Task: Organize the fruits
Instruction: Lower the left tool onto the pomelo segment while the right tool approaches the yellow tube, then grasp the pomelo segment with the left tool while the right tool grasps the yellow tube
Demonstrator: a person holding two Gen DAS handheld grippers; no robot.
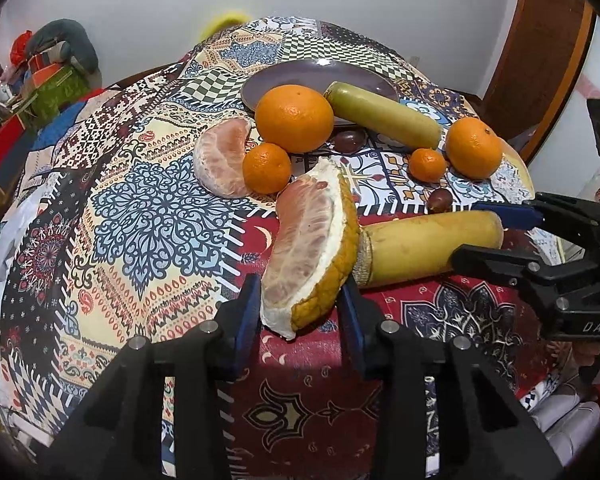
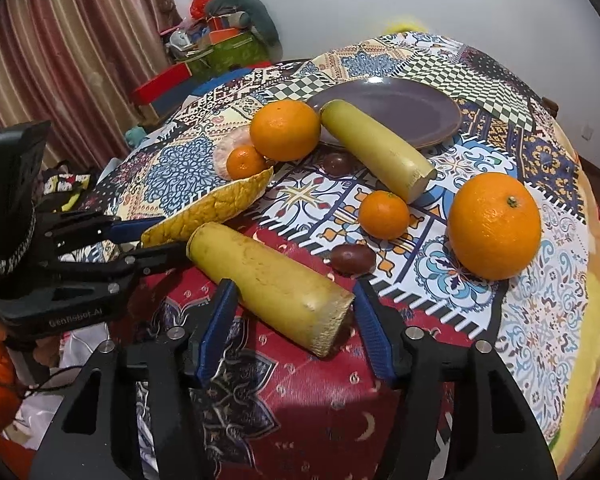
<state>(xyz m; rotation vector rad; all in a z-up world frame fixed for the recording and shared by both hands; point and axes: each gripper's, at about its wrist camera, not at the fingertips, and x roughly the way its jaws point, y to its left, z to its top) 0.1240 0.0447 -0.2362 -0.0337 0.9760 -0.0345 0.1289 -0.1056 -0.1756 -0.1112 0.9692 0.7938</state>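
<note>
A pomelo wedge with yellow rind lies on the patterned tablecloth, and my left gripper is shut on its near end, blue pads against both sides. To its right a yellow sugarcane piece lies on the red patch, with my right gripper shut across its cut end. Each gripper shows in the other's view: the right gripper and the left gripper. A purple plate sits at the back with nothing on its middle.
In front of the plate lie a big orange, a mandarin, a peeled pomelo segment and a second sugarcane piece. Further right are another orange, a small mandarin and two dark brown fruits. Clutter stands beyond the table's left edge.
</note>
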